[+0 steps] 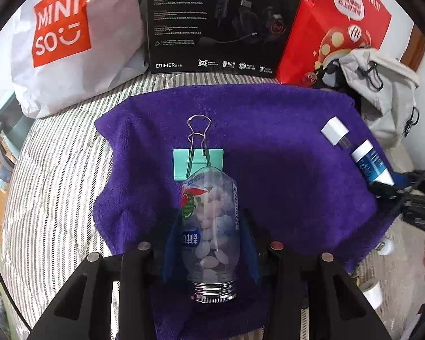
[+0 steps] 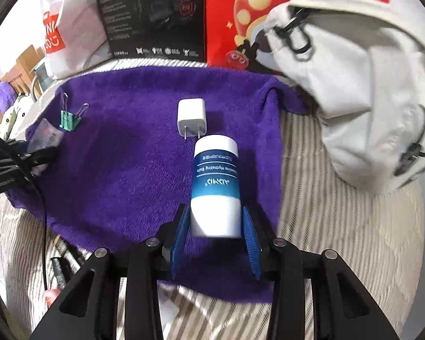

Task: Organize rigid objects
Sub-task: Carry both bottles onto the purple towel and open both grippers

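**Both tongs loaded, nothing visibly sorted yet**

You have one item in each tool. Your left gripper (image 1: pixel 211 243) pinches a clear candy bottle (image 1: pixel 211 226) between its blue pads (image 1: pixel 171 252), the threaded neck pointing back toward you and the base pointing ahead. Your right gripper (image 2: pixel 215 240) has its blue pads on either side of the white end of a blue-and-white balm tube (image 2: pixel 216 187); they sit close against it, so I judge it held, though slight blur keeps the contact from being certain.

As for progress, I see no bin or clear destination, so what counts as organized is a guess. Two items lie loose on the purple towel (image 1: pixel 269 155): a teal binder clip (image 1: pixel 197 161) just ahead of the left tongs' bottle, nearly touching its far end, and a white charger plug (image 2: pixel 191 117) just ahead of the right tongs' tube, prongs facing it. Seemingly, the four things are forming two pairs, one ahead of each tool, but neither held item is down for sure.

On pose, both tools are low over the near edge of the towel, pointing forward at a shallow downward tilt, well apart from each other, with the right tongs off to the left tool's right edge
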